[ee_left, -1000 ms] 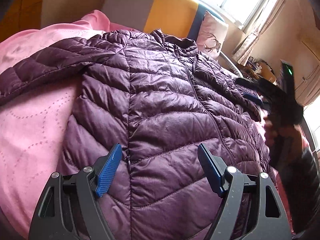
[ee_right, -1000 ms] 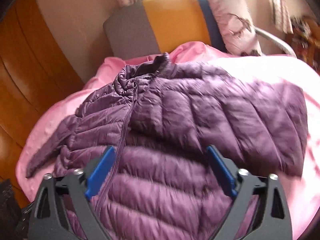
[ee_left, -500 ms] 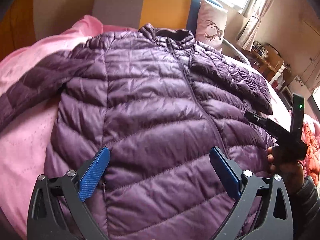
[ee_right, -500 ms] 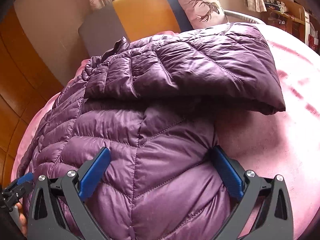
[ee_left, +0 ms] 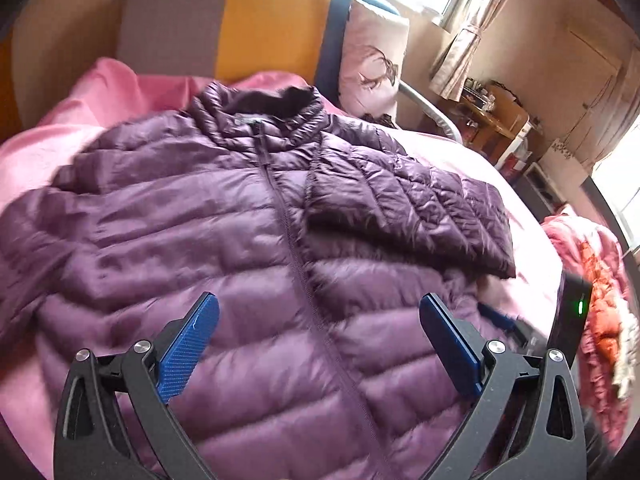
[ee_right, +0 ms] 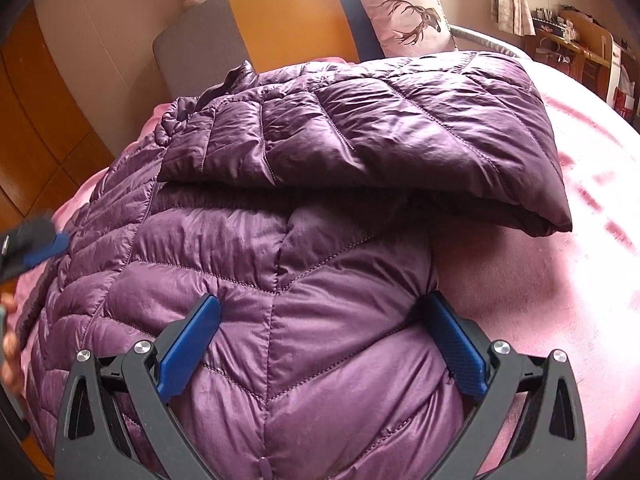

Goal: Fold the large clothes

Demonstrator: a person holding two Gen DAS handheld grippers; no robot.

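The jacket (ee_right: 280, 280) lies front-up on the pink bed (ee_right: 560, 300), zipper running toward frame top, one sleeve (ee_right: 380, 136) folded across, and the right gripper (ee_right: 320, 340), spread and empty, is nearer its right-hand side edge than the spread left gripper (ee_left: 320, 340).

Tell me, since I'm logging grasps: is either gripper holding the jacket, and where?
Nothing is held. The left gripper and right gripper are both open over the jacket.
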